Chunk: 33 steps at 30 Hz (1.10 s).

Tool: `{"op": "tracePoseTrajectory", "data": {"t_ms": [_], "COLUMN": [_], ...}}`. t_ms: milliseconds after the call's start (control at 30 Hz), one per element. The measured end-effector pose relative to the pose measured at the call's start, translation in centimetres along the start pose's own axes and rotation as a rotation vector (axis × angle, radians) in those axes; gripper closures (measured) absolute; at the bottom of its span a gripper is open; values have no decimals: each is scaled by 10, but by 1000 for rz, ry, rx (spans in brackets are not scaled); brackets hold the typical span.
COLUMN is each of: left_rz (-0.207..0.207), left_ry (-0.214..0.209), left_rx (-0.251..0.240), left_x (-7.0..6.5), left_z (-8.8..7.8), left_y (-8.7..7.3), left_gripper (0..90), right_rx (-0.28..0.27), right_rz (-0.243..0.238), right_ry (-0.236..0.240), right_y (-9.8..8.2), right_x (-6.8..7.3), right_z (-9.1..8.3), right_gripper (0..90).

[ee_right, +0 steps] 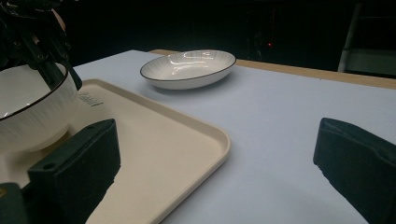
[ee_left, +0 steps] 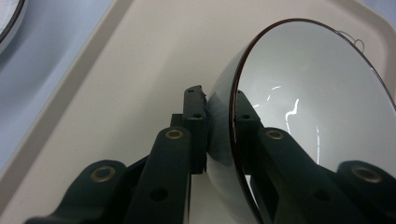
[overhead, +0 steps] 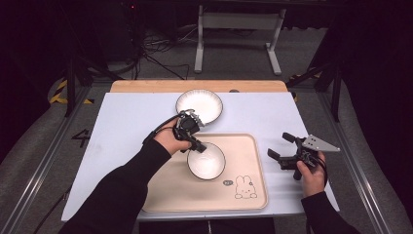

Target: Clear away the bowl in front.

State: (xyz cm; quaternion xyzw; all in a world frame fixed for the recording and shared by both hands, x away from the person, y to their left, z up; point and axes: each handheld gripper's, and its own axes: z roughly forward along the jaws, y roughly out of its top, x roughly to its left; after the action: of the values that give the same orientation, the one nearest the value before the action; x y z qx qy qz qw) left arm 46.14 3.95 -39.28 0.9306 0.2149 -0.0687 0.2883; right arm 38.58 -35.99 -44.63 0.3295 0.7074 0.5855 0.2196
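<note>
Two grippers work at a white table. High view: the left gripper (overhead: 198, 146) clamps the rim of a white, dark-edged bowl (overhead: 206, 161), upright on the beige tray (overhead: 253, 195) near its far edge; a rabbit drawing marks the tray's near right corner. Left gripper view: jaws pinch the bowl's wall. Right gripper view: the right gripper (ee_right: 217, 170) hangs open beside the tray; tray lettering unreadable.

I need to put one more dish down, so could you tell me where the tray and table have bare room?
The tray is bare at its near left and along the near edge beside the rabbit print. The table is bare left of the plate. Crowded: around the bowl, gripped by the left gripper.
</note>
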Motion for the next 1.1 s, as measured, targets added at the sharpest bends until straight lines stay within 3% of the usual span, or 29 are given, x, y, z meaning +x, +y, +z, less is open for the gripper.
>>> {"op": "tracePoseTrajectory", "data": {"t_ms": [633, 1000, 1100], "left_rz": [14, 0, 5], "left_ry": [-27, -27, -9], "left_rx": [38, 50, 55], "left_x": [1, 2, 3], "left_z": [10, 11, 11], "left_y": [-2, -4, -4], "left_gripper": [802, 798, 784], "right_rx": [-1, 1, 2], "right_rz": [-3, -1, 1], "right_ry": [2, 2, 3], "right_y": [0, 0, 0], "right_x": [0, 0, 1], "right_z": [0, 0, 1], "right_gripper": [11, 11, 11]}}
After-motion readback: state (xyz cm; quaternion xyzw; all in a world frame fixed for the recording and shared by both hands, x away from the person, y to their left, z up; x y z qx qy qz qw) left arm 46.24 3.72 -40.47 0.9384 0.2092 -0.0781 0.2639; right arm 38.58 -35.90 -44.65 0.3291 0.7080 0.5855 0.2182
